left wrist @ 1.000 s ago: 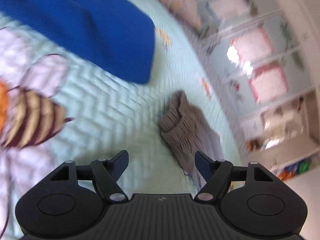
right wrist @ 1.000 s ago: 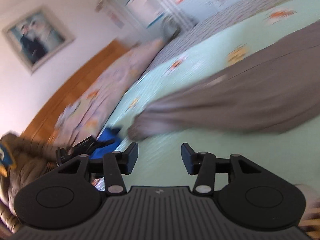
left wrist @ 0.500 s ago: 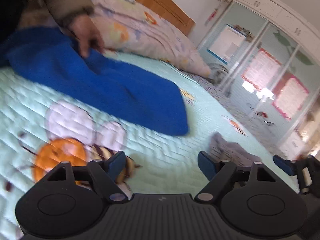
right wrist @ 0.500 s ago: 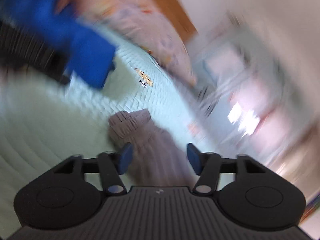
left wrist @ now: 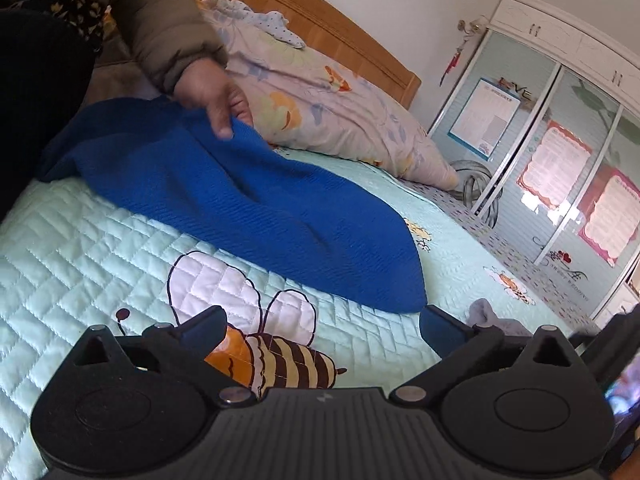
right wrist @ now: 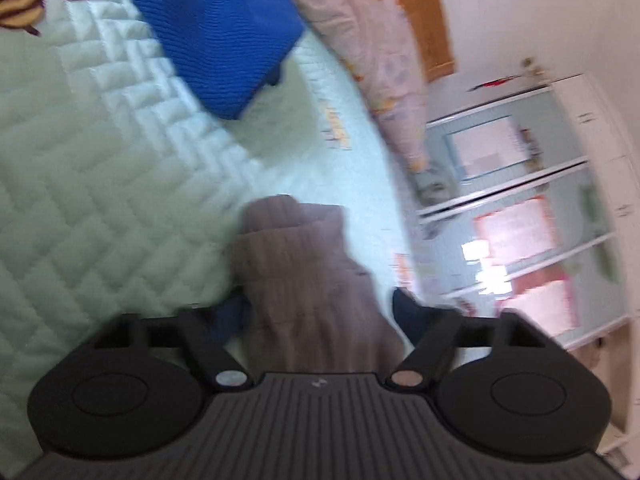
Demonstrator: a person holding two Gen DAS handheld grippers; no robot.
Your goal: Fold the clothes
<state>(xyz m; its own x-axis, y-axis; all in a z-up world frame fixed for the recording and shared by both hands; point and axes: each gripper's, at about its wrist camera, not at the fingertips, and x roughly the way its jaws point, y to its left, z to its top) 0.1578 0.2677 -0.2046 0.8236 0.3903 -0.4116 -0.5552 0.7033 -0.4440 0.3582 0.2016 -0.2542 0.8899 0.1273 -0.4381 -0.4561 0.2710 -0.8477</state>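
While my right gripper (right wrist: 320, 312) is closing around the grey garment (right wrist: 304, 280) bunched between its jaws, I judge it may pinch only a loose fold, so the cloth slips or drags crooked. My left gripper (left wrist: 320, 332) is opening wide, holding nothing, above the bee print (left wrist: 276, 356) on the quilted bed (left wrist: 80, 248). Beyond the bee lies the blue knit (left wrist: 240, 208), held by a bare hand (left wrist: 212, 100); past that, the pillow (left wrist: 332, 112), headboard (left wrist: 320, 28) and wardrobe (left wrist: 560, 152).
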